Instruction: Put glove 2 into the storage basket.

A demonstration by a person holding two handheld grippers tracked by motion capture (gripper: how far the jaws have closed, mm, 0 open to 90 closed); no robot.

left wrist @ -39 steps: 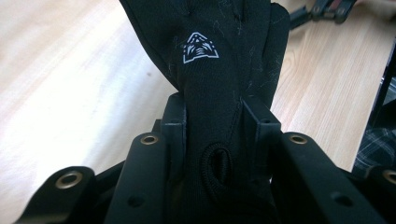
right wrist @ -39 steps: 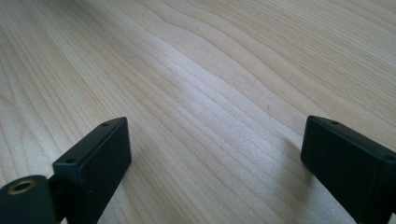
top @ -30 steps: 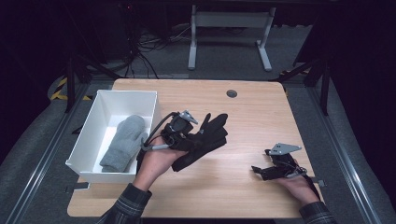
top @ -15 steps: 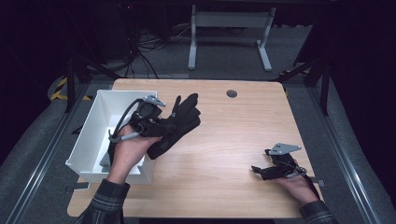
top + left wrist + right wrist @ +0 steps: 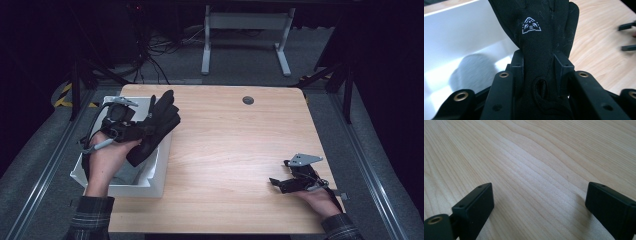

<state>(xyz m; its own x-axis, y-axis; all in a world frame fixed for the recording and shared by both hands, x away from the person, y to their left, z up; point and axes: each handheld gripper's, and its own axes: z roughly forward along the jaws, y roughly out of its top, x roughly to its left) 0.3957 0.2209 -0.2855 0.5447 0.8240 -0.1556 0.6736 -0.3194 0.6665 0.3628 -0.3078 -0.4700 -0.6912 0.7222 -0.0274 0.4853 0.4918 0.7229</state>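
**Ana:** Left tool [image 5: 134, 131] up at the left side of the tabletop [image 5: 235, 150], jaws pressed in on a black glove [image 5: 155, 125] and holding it clear of the wood.

**Ben:** And the left gripper view backs that up: both black jaws squeeze the glove [image 5: 541, 50] at its cuff end, with a small white emblem on the fabric just beyond them.

**Ana:** Where's the glove sitting, exactly?

**Ben:** Over the white bin [image 5: 152, 182] at the tabletop's left edge. Its fingers fan up and away from the person, its lower end hangs over the bin's right wall. Something grey [image 5: 127, 175] lies inside the bin, partly hidden by the hand.

**Ana:** Grey blur in the bin [image 5: 454, 45] from the left gripper view too, too soft to name.

**Ben:** Now the right tool [image 5: 277, 184], low at the near right corner, well apart from the glove.

**Ana:** Jaws spread wide there, nothing between them, just bare wood grain [image 5: 536, 170] in the right gripper view.
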